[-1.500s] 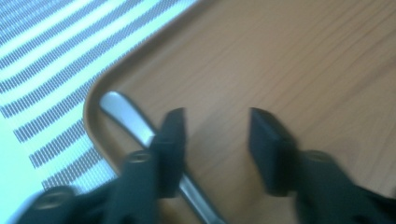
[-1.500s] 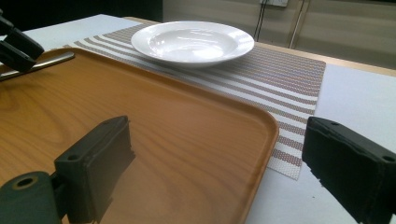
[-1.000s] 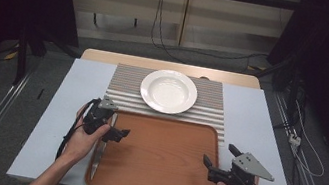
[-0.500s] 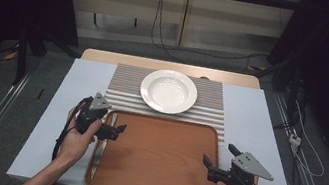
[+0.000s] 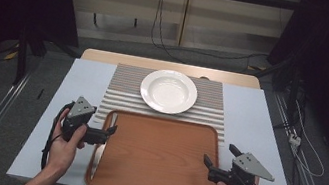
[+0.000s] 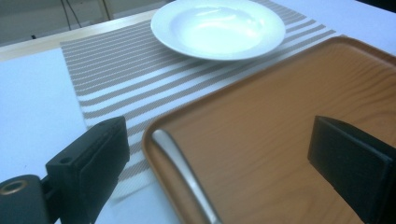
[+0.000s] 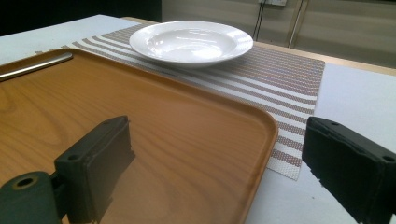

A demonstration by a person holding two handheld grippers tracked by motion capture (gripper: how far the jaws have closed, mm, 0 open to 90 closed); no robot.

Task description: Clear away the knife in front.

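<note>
Grippers sit at the near end of the table (image 5: 49, 103), one in each hand. The right gripper (image 5: 217, 158) is at the tray's (image 5: 161, 158) near right corner, its jaws wide apart with nothing between them, straddling the tray's right rim; in the right gripper view one jaw is over the wood and the other over the bare table beside it. The left gripper (image 5: 106, 133) is at the tray's left edge, jaws also spread and empty, set astride the rim. Between them, in the left gripper view, lies a metal utensil (image 6: 184, 175), flat along the inside of the tray's left rim; whether it is a knife or another piece I cannot tell. It shows in the high view as a thin silver strip (image 5: 104, 143) running along that left edge. Beyond the tray's far edge a striped mat (image 5: 119, 90) lies across the table's middle, partly under the tray, and a white plate (image 5: 168, 91) rests on its far half, empty.
</note>
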